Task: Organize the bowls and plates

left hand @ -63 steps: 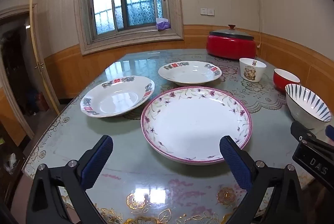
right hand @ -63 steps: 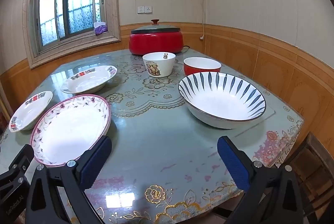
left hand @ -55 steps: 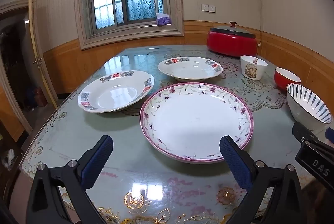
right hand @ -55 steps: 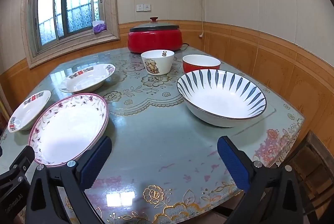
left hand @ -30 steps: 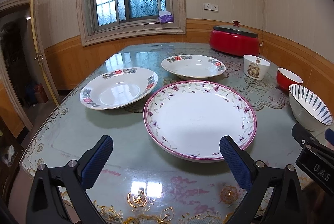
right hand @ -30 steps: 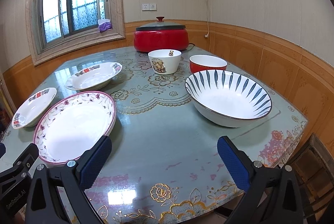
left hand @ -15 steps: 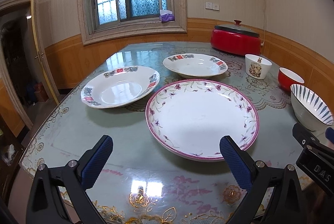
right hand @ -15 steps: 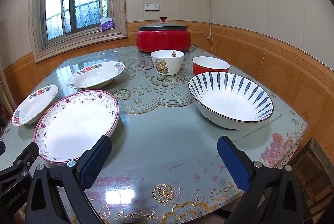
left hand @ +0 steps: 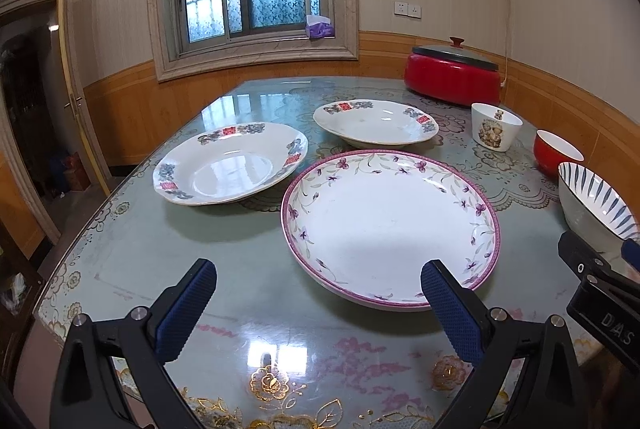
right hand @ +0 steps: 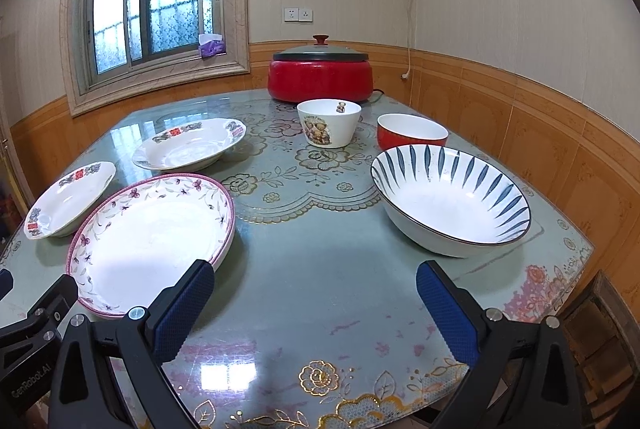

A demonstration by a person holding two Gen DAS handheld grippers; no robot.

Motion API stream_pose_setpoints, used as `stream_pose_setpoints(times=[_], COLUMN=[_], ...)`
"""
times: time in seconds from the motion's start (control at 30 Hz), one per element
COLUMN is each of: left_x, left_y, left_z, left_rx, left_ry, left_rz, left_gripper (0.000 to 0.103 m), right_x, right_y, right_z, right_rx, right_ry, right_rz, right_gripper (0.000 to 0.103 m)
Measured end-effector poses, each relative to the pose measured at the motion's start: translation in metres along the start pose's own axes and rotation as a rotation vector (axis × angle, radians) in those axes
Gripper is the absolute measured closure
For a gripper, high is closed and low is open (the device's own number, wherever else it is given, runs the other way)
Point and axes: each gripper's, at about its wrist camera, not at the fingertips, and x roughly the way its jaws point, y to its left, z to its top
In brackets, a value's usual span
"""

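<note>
A large purple-flowered plate (left hand: pixel 390 225) lies at the table's near middle; it also shows in the right wrist view (right hand: pixel 154 239). Two white plates with red marks lie behind it, one at left (left hand: pixel 232 161) and one farther back (left hand: pixel 375 121). A big blue-striped bowl (right hand: pixel 450 199), a red bowl (right hand: pixel 412 132) and a white bear-print bowl (right hand: pixel 329 122) stand on the right side. My left gripper (left hand: pixel 318 287) is open and empty, just short of the flowered plate. My right gripper (right hand: pixel 314 289) is open and empty above the near table edge.
A red electric pot (right hand: pixel 321 73) with a grey lid stands at the table's far edge. The glass-topped table (right hand: pixel 320 269) has a patterned cloth beneath. A window and a door are at left; a wooden chair (right hand: pixel 600 329) is at right.
Both grippers have drifted slightly, shifting the views a little; the plates and bowls have not moved. Both stay open.
</note>
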Motion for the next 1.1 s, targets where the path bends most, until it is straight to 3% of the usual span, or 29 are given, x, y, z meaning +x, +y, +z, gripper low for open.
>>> stream_pose_setpoints(times=[0.43, 0.6, 0.7, 0.83, 0.97, 1.07, 1.1], left_x=[0.005, 0.011, 0.020, 0.031, 0.038, 0.051, 0.055], left_y=[0.009, 0.027, 0.042, 0.058, 0.070, 0.074, 0.075], left_z=[0.006, 0.013, 0.017, 0.020, 0.024, 0.029, 0.029], left_rx=[-0.006, -0.059, -0.096, -0.138, -0.160, -0.153, -0.156], left_ry=[0.001, 0.016, 0.057, 0.093, 0.080, 0.108, 0.117], left_rz=[0.001, -0.067, -0.069, -0.061, -0.039, -0.066, -0.086], left_gripper=[0.000, 0.000, 0.000, 0.000, 0.000, 0.000, 0.000], right_x=[0.003, 0.009, 0.015, 0.029, 0.058, 0.082, 0.091], right_y=[0.010, 0.010, 0.012, 0.018, 0.025, 0.033, 0.035], right_z=[0.010, 0.018, 0.024, 0.034, 0.045, 0.050, 0.050], right_rx=[-0.047, -0.056, -0.068, -0.099, -0.081, -0.098, -0.094], right_ry=[-0.015, -0.011, 0.006, 0.033, 0.148, 0.210, 0.245], right_rz=[0.025, 0.109, 0.187, 0.252, 0.360, 0.355, 0.359], right_gripper=[0.000, 0.002, 0.003, 0.011, 0.023, 0.032, 0.040])
